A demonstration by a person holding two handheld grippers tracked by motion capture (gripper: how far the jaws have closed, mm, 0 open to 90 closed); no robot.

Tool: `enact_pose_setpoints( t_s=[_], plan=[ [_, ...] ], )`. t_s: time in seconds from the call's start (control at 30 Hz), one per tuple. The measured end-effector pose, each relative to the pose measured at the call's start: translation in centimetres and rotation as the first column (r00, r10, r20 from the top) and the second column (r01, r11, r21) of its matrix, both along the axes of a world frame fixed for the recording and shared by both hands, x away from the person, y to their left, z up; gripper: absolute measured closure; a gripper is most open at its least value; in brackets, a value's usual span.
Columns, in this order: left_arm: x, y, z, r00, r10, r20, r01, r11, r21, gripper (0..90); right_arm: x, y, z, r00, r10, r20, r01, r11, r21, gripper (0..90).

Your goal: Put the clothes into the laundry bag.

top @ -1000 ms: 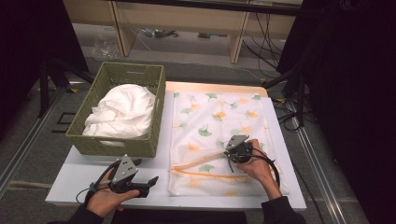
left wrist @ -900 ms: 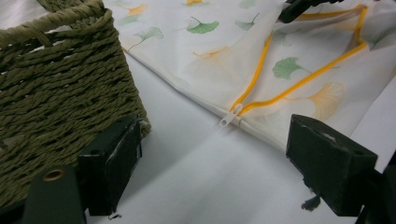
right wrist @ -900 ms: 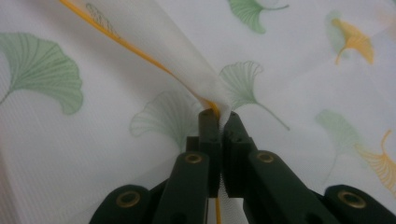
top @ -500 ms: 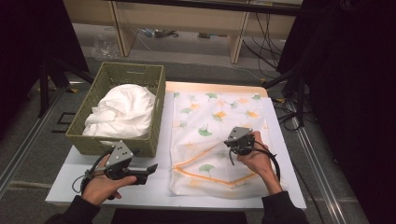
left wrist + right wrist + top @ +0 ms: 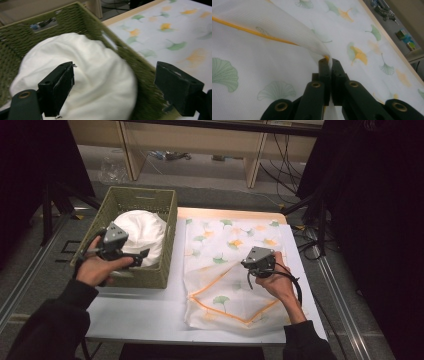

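Over basket [image 5: 165, 222] rim — left gripper [image 5: 113, 90], agape

Right claw [image 5: 329, 62] hides the cloth [image 5: 287, 27] corner pinched in it. In the left gripper view, the basket [image 5: 140, 72] wall and the white bundle [image 5: 95, 75] smear with blur, and the bundle runs off the bottom edge.

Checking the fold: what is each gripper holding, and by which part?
Right gripper pinches the leaf-print cloth by its orange-hemmed corner. Left gripper is open, holding nothing.
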State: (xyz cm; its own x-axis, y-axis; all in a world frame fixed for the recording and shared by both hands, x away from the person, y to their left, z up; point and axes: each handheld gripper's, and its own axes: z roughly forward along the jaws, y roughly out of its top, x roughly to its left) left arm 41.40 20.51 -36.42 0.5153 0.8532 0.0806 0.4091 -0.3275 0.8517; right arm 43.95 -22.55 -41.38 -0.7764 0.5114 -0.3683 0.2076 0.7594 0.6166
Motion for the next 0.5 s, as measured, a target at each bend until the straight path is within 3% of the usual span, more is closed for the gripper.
enact_pose_setpoints(
  t_s=[0.03,0.1,0.13,0.17,0.23,0.37,0.4,0.43,0.5],
  plan=[
    [2.2,1.1,0.1,0.9982,0.052,-0.03,-0.051,0.9985,0.019,16.2,0.0,0.0,0.3,1.0,-0.006,0.006,0.006,1.0,0.004,89.7],
    [2.9,1.4,0.2,0.9972,0.061,-0.043,-0.059,0.9975,0.038,16.4,0.1,0.0,0.7,0.9997,0.01,0.022,-0.01,1.0,0.0,89.7],
    [3.9,1.8,0.1,0.9959,0.068,-0.06,-0.064,0.9961,0.061,16.4,0.1,0.0,0.7,0.9997,0.01,0.022,-0.01,1.0,0.0,89.7],
    [5.5,2.2,-0.2,0.9922,0.084,-0.092,-0.078,0.9947,0.068,16.4,-0.1,0.0,1.1,0.9998,-0.014,0.013,0.014,1.0,0.015,89.6],
    [7.4,2.4,-0.7,0.9864,0.105,-0.126,-0.096,0.9928,0.071,16.3,0.0,-0.1,1.4,0.9995,-0.006,0.031,0.006,1.0,0.02,89.6],
    [8.6,2.3,-1.2,0.982,0.12,-0.146,-0.113,0.9921,0.055,16.3,0.0,-0.2,1.8,0.9994,0.003,0.034,-0.003,1.0,0.017,89.6],
    [9.2,2.1,-1.4,0.9784,0.122,-0.167,-0.117,0.9923,0.039,16.3,-0.1,-0.1,1.8,0.9996,-0.011,0.025,0.011,1.0,0.025,89.6],
    [9.5,1.9,-1.6,0.9746,0.129,-0.183,-0.124,0.9915,0.038,16.3,0.0,-0.1,1.8,0.9992,0.009,0.039,-0.009,1.0,0.016,89.6],
    [10.0,1.2,-2.2,0.9766,0.114,-0.182,-0.109,0.9933,0.039,16.2,0.1,-0.1,1.7,0.999,0.017,0.04,-0.018,1.0,0.01,89.6]
  ],
)
